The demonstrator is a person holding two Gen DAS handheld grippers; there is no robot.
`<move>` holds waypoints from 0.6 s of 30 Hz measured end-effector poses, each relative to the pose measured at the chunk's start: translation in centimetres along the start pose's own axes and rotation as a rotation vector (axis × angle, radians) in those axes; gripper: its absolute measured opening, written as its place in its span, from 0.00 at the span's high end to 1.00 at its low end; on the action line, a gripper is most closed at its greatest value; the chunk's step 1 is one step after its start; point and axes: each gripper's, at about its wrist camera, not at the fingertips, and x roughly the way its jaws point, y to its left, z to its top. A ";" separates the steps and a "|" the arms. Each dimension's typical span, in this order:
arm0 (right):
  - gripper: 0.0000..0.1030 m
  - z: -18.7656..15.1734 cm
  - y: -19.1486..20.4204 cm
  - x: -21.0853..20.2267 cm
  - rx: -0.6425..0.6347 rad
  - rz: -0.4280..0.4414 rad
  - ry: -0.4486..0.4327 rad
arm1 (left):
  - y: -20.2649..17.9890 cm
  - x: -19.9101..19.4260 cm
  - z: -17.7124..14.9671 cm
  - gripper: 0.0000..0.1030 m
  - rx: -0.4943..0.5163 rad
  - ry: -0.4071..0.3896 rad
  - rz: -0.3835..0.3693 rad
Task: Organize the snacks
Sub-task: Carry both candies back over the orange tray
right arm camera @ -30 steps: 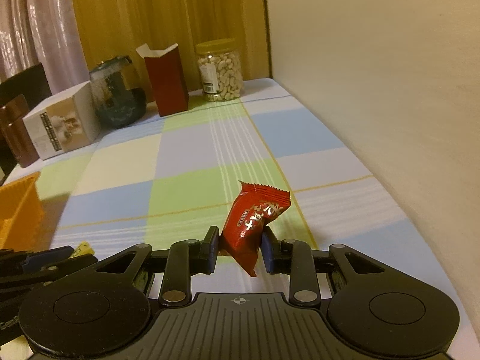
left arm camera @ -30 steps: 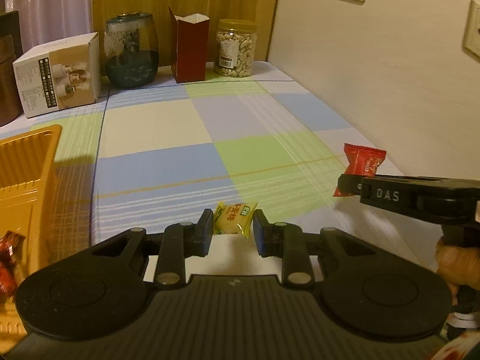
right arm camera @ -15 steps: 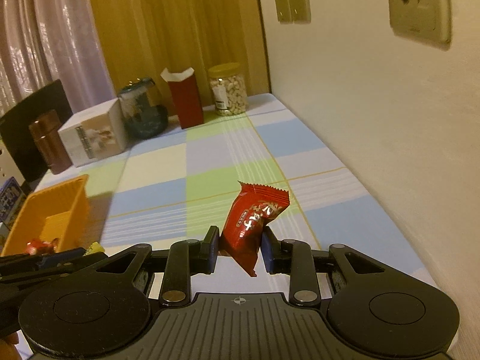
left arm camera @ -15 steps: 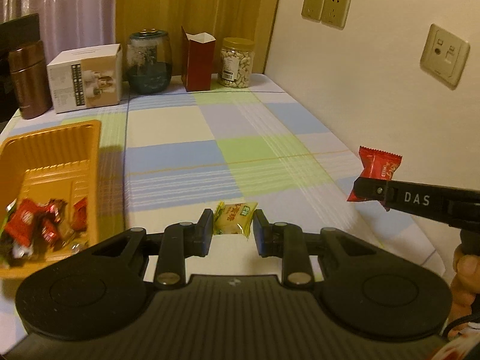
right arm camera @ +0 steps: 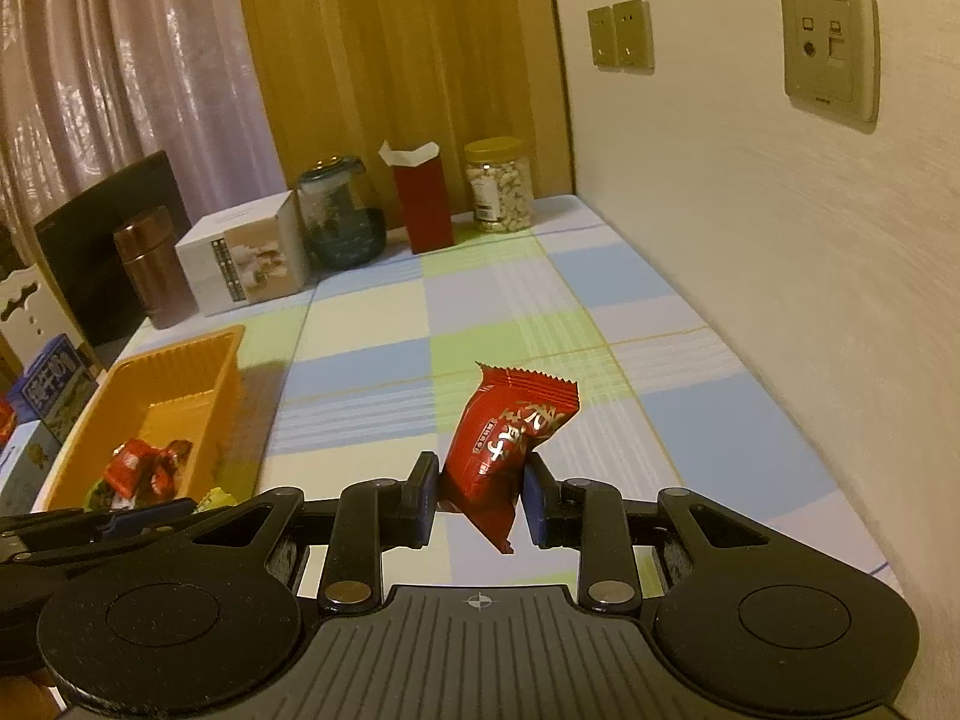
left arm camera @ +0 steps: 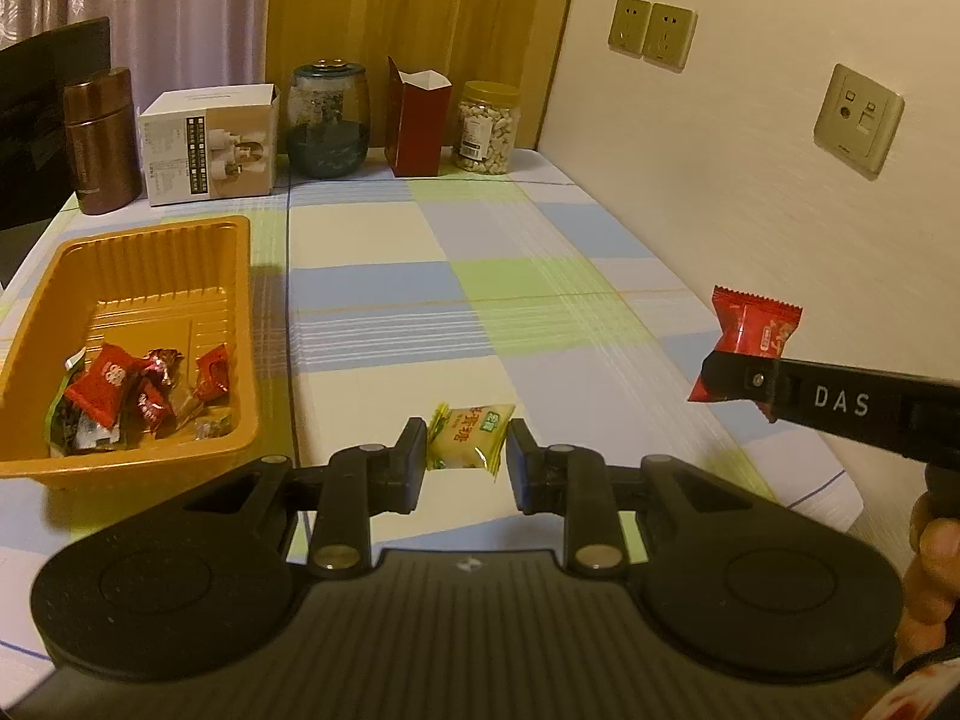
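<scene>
left gripper pinches a small yellow snack packet between its pads, held in the air above the checked tablecloth, near edge of table. right gripper pinches a red snack packet, packet tilted, top end sticking up and to the right, bottom tip hanging below the pads. in the left wrist view the same red packet shows at the right, clamped in the black jaw marked das, also off the table. part of a hand on the right gripper's grip at the far right edge.

orange tray sits on the left side of the table, several wrapped snacks piled in its near end, mostly red, far end bare. tray is to the left of both grippers, well apart from the red packet.

far end of table in a row, left to right: brown canister, white box, dark glass jar, open red carton, nut jar. wall sockets on the right wall. blue box off the table's left in the right wrist view.
</scene>
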 end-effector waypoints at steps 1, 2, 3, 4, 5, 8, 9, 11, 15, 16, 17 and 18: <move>0.71 -0.1 0.1 -0.1 0.000 0.002 0.000 | 0.1 -0.2 -0.1 0.76 -0.002 -0.002 0.001; 0.71 -0.2 0.3 -0.1 0.000 0.005 0.001 | 0.2 -0.3 0.0 0.76 -0.005 -0.003 0.003; 0.71 -0.2 0.4 -0.1 -0.001 0.007 0.002 | 0.4 -0.5 -0.1 0.76 -0.007 -0.004 0.004; 0.71 -0.3 0.6 -0.1 -0.002 0.009 0.004 | 0.6 -0.6 -0.1 0.76 -0.008 -0.005 0.005; 0.71 -0.4 0.7 -0.1 -0.003 0.011 0.005 | 0.8 -0.7 -0.1 0.76 -0.010 -0.007 0.008; 0.71 -0.5 1.2 0.0 -0.009 0.019 0.008 | 1.5 -1.0 -0.2 0.76 -0.014 -0.010 0.015; 0.71 -0.5 1.4 0.1 -0.011 0.021 0.010 | 1.7 -1.0 -0.1 0.76 -0.017 -0.010 0.017; 0.71 -0.5 1.8 0.3 -0.015 0.027 0.013 | 2.2 -1.1 0.0 0.76 -0.024 -0.013 0.023; 0.71 -0.5 2.7 0.6 -0.026 0.040 0.015 | 3.4 -1.5 0.3 0.76 -0.030 -0.020 0.036; 0.71 -0.5 3.0 0.7 -0.031 0.044 0.016 | 3.7 -1.6 0.4 0.76 -0.032 -0.023 0.040; 0.71 -0.5 3.3 0.8 -0.033 0.049 0.016 | 4.1 -1.7 0.5 0.76 -0.033 -0.026 0.045; 0.71 -0.4 3.7 0.9 -0.037 0.054 0.016 | 4.4 -1.8 0.6 0.76 -0.034 -0.028 0.049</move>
